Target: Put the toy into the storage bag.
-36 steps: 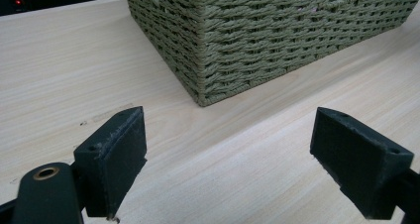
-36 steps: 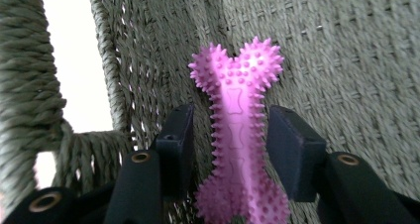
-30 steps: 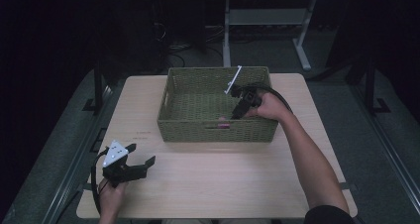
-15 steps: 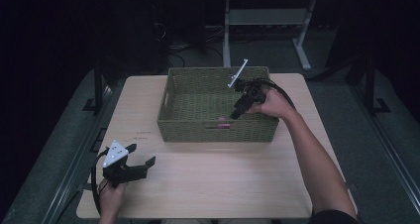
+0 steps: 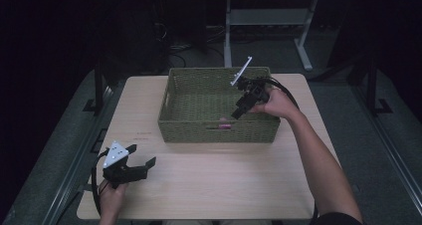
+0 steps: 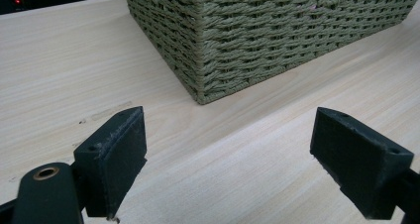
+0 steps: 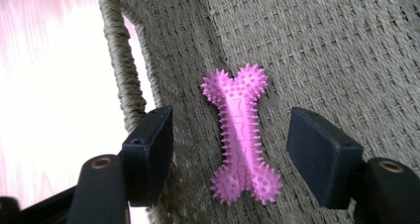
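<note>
A pink spiked bone toy [image 7: 242, 135] lies flat on the woven floor of the green basket [image 5: 171, 103], close to the basket's near wall and toward its right half; a sliver of pink shows there in the high view [image 5: 224, 127]. The basket stands at the far middle of the desk [image 5: 209, 185]. The right gripper [image 5: 243, 105] hangs above the toy, its fingers [image 7: 148, 152] parted to either side of the bone with clear gaps and nothing between the pads; they have just been opening, which reads as a release into the basket, the toy lying free. The right forearm reaches from the desk's near right corner across the basket's near rim, wrist bent so that the gripper points steeply down and back toward the near wall. The left gripper [image 5: 134, 166] rests low near the desk's near left corner, fingers [image 6: 116, 154] spread wide and empty, aimed at the basket's near left corner [image 6: 200, 45], apparently parked out of the way.
</note>
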A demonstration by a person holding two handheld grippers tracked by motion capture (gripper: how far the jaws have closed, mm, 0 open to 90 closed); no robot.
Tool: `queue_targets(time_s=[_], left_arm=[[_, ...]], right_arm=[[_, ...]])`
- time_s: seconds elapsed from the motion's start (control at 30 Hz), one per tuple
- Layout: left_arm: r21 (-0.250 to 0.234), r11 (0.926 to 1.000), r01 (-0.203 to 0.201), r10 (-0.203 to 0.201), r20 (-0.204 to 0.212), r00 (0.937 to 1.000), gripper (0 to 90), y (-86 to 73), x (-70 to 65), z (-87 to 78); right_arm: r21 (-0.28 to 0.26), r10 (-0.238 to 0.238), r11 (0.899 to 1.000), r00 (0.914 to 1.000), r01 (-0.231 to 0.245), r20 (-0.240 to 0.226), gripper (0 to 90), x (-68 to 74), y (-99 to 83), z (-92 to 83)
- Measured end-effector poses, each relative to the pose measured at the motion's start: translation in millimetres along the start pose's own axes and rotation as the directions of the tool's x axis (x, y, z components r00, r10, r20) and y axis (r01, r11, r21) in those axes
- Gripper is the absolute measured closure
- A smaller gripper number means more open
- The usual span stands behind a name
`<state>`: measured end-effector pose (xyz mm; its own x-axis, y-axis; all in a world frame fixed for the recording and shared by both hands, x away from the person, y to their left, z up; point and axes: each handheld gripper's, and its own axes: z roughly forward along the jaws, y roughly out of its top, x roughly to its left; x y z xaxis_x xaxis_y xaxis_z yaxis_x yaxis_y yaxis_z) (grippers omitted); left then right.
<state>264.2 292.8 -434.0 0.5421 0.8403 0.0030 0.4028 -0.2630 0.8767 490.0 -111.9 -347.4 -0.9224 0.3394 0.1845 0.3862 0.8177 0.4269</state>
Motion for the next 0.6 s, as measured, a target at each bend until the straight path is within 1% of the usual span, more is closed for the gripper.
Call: queue_targets(time_s=[0.13,0.17,0.23,0.43,0.57,0.6], left_arm=[[0.001,1.0000,0.001,-0.001,-0.006,1.0000,13.9,0.2,1.0,0.2],[0.002,1.0000,0.002,-0.002,-0.007,1.0000,13.9,0.1,1.2,0.2],[0.003,1.0000,0.002,-0.002,-0.007,1.0000,13.9,0.0,1.3,0.3],[-0.002,1.0000,0.008,-0.008,-0.008,0.9999,13.9,0.1,1.6,0.5],[0.005,1.0000,0.005,-0.005,-0.008,1.0000,13.9,0.2,1.2,1.3],[0.007,1.0000,0.002,-0.002,-0.007,1.0000,13.9,0.3,0.8,1.6]], right_arm=[[-0.017,0.004,1.000,1.0000,-0.004,0.006,31.7,2.2,-1.5,-7.7],[-0.028,0.007,1.000,0.9999,-0.007,0.009,31.6,2.7,-3.2,-12.2],[-0.034,0.006,0.999,0.9999,-0.005,0.010,31.5,2.9,-4.2,-14.2],[-0.041,0.015,0.999,0.9996,-0.014,0.023,30.3,7.0,-9.7,-25.8],[-0.056,0.014,0.998,0.9994,-0.013,0.031,29.9,11.7,-13.7,-36.4],[-0.056,0.014,0.998,0.9994,-0.013,0.031,29.9,11.7,-13.7,-36.4]])
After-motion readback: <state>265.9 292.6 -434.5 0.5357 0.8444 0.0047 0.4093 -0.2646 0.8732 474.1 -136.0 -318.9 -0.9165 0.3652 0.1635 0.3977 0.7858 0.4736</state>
